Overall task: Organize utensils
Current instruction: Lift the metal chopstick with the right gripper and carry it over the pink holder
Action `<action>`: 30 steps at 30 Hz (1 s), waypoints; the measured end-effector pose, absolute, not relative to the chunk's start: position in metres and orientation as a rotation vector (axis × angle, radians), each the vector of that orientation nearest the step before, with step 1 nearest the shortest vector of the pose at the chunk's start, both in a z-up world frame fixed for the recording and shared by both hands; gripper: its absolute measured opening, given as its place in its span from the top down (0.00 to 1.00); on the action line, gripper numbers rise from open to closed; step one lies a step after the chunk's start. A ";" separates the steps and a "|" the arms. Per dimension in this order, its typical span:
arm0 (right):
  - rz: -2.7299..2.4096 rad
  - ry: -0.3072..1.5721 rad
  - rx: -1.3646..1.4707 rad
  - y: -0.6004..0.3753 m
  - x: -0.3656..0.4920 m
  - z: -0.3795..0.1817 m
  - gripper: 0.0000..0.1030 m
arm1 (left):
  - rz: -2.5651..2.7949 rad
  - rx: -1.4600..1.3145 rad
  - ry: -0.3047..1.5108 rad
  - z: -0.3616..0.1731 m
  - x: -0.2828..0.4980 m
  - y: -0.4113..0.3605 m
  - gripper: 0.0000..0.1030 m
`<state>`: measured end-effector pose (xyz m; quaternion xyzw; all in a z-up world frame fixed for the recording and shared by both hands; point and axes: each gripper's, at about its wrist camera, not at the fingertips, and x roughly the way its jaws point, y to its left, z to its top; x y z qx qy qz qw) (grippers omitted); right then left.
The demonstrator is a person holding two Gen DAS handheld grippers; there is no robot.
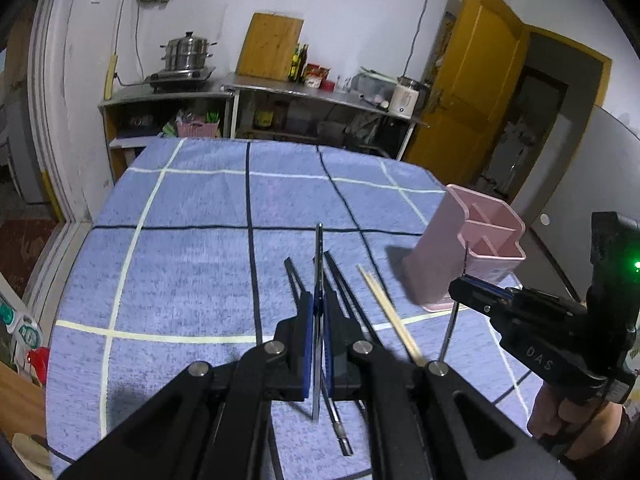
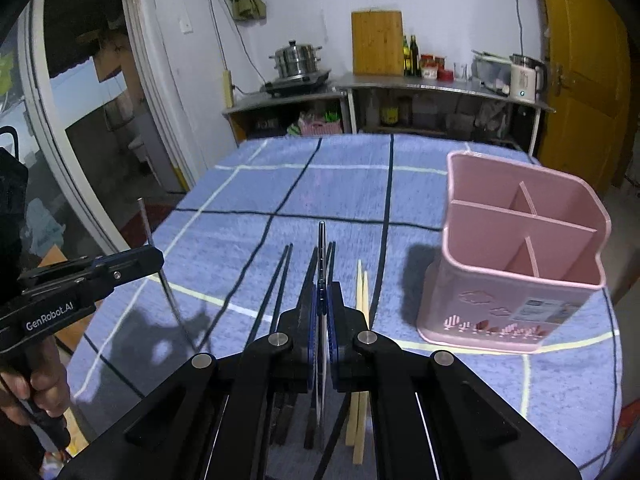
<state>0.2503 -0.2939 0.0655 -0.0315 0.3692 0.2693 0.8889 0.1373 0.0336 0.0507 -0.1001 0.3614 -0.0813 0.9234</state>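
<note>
A table covered by a blue checked cloth (image 1: pixel 192 208) fills most of both views, and the task's things lie on it or are held just above it. Behind it runs a steel counter (image 2: pixel 440 84) carrying a steamer pot (image 2: pixel 297 56), a wooden cutting board (image 2: pixel 377 42) leaning on the wall, bottles and a white kettle (image 2: pixel 524 78). A yellow door (image 1: pixel 472 80) stands beside the counter.

On the right part of the cloth stands a pink utensil holder (image 2: pixel 500 312), upright, with several open compartments.

The left gripper (image 1: pixel 318 304) has its blue pads pressed together on a thin metal utensil (image 1: pixel 319 248) that sticks up edge-on between them. The right gripper (image 2: pixel 322 300) is likewise clamped on a second thin metal utensil (image 2: pixel 321 240); in the left view its rod hangs just beside the holder's near wall. What kind of utensil each one is cannot be told.

On the cloth beneath the grippers lie black chopsticks (image 2: pixel 280 280) and a pair of pale wooden chopsticks (image 2: pixel 362 292), side by side, near the holder but apart from it. A hand (image 2: pixel 36 384) grips the left tool's handle.
</note>
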 end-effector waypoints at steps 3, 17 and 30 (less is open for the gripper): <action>0.558 0.741 -0.055 -0.301 0.241 0.078 0.95 | -0.178 -0.198 0.728 0.061 0.133 0.031 0.95; 0.522 0.664 -0.007 -0.332 0.225 0.111 0.95 | -0.266 -0.202 0.707 0.091 0.130 0.004 0.95; 0.425 0.548 0.049 -0.393 0.227 0.169 0.95 | -0.449 -0.187 0.648 0.143 0.155 -0.062 0.95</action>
